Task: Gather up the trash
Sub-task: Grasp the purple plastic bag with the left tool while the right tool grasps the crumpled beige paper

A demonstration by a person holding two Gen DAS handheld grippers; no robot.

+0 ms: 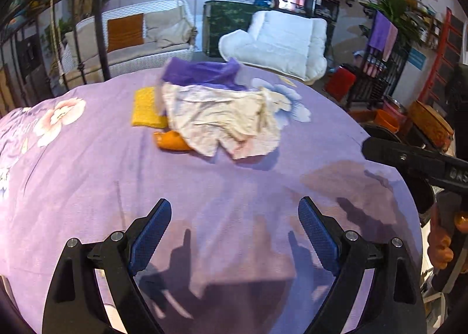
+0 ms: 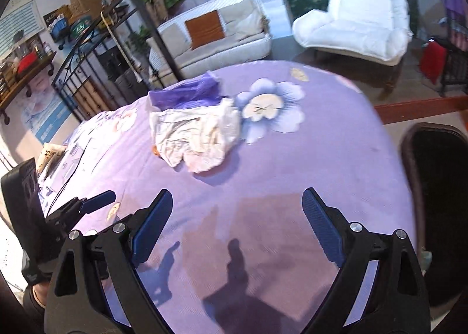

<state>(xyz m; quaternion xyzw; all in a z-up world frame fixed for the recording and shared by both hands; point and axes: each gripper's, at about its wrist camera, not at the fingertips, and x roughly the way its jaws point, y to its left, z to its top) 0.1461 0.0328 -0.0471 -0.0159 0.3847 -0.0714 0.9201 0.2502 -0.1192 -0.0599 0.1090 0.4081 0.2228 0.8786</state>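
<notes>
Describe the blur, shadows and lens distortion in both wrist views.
Left wrist view: the crumpled paper and purple bag are smeared by motion; gripper shadows fall on the tablecloth. Right wrist view: milder blur, the fisheye bends the table edge, and corners go dark.

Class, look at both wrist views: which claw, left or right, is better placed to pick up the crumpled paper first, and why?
Probably the left claw. Both claws are open and empty, but the crumpled paper sits almost straight ahead of it, while the right claw sees it off to its left.
</notes>
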